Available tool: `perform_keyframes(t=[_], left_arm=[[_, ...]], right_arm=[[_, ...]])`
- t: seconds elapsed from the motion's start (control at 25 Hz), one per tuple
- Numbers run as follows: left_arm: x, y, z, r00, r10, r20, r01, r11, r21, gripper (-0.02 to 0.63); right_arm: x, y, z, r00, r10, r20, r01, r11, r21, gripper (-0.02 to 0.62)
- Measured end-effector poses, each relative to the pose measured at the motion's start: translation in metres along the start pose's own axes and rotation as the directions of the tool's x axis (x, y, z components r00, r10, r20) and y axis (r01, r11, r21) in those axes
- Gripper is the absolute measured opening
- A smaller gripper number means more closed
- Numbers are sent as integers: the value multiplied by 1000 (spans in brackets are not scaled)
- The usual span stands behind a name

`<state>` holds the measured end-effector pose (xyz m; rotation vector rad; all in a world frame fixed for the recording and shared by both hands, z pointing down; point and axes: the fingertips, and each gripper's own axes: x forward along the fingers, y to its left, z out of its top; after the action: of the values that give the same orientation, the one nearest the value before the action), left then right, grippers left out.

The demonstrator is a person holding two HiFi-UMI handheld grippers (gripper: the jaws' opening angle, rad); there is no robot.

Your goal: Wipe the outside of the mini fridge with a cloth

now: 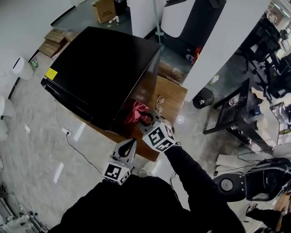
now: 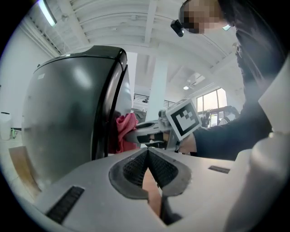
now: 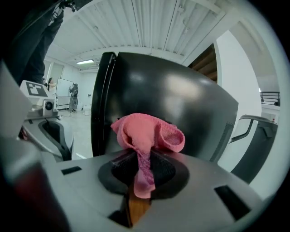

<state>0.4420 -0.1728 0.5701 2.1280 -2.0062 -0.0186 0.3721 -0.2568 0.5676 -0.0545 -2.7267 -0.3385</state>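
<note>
The black mini fridge (image 1: 97, 68) stands on a low wooden platform (image 1: 170, 98). My right gripper (image 1: 144, 119) is shut on a pink cloth (image 1: 135, 112), and the cloth's bunched end is pressed against the fridge's right side wall near the front corner. In the right gripper view the pink cloth (image 3: 147, 136) bulges from the closed jaws against the dark fridge side (image 3: 181, 104). My left gripper (image 1: 131, 144) hangs lower, near the platform's front edge, shut with nothing in it. In the left gripper view the fridge (image 2: 72, 113), cloth (image 2: 126, 131) and right gripper (image 2: 136, 135) show ahead.
A white power strip (image 1: 66, 132) and cable lie on the grey floor left of the platform. Cardboard boxes (image 1: 103, 9) sit behind the fridge. A black bin (image 1: 203, 98), a dark rack (image 1: 236, 113) and white pillars stand at the right.
</note>
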Motion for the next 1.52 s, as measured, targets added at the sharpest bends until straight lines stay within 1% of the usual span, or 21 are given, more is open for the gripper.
perform_keyframes(t=[0.24, 0.36, 0.48, 0.6, 0.8, 0.84, 0.92, 1.0, 1.12, 1.2, 1.28, 1.36, 1.44, 1.52], left_arm=[[-7, 25, -14, 1000, 28, -8, -29, 999, -35, 6], [-6, 27, -22, 999, 35, -25, -36, 999, -34, 6], [-3, 28, -29, 999, 31, -42, -32, 999, -18, 6], [2, 29, -37, 998, 21, -60, -21, 1000, -5, 6], [8, 30, -48, 996, 11, -85, -11, 1000, 5, 6], [10, 31, -49, 996, 9, -88, -9, 1000, 5, 6], [14, 28, -46, 996, -6, -93, 6, 1000, 9, 6], [20, 17, -36, 995, -29, -91, 31, 999, 19, 6], [38, 2, -6, 997, -50, -62, 52, 998, 33, 6], [54, -8, 20, 998, -65, -20, 66, 997, 35, 6], [71, -14, 45, 997, -76, 26, 76, 997, 32, 6], [88, -19, 69, 994, -86, 69, 84, 996, 37, 6], [102, -23, 86, 991, -86, 103, 81, 995, 52, 6], [113, -24, 97, 989, -80, 128, 72, 995, 65, 6]], right_arm=[[33, 21, -53, 998, 31, -50, -29, 999, 42, 67], [48, 37, -90, 992, 53, -112, -47, 997, 62, 67], [66, 56, -129, 977, 81, -195, -69, 995, 68, 67], [81, 67, -162, 962, 94, -258, -78, 995, 70, 67], [98, 79, -209, 925, 124, -358, -108, 992, 65, 69], [98, 77, -212, 923, 122, -364, -103, 992, 71, 69], [88, 62, -205, 936, 92, -340, -61, 993, 101, 69], [65, 38, -184, 954, 36, -296, -1, 993, 119, 69], [26, -17, -136, 976, -80, -204, 101, 990, 97, 69], [1, -57, -96, 980, -158, -120, 170, 981, 92, 69], [-20, -94, -56, 974, -225, -31, 227, 969, 101, 69], [-35, -126, -19, 961, -269, 55, 262, 958, 113, 69], [-43, -152, 10, 947, -297, 123, 284, 952, 114, 69], [-43, -171, 30, 936, -309, 168, 297, 950, 95, 69]])
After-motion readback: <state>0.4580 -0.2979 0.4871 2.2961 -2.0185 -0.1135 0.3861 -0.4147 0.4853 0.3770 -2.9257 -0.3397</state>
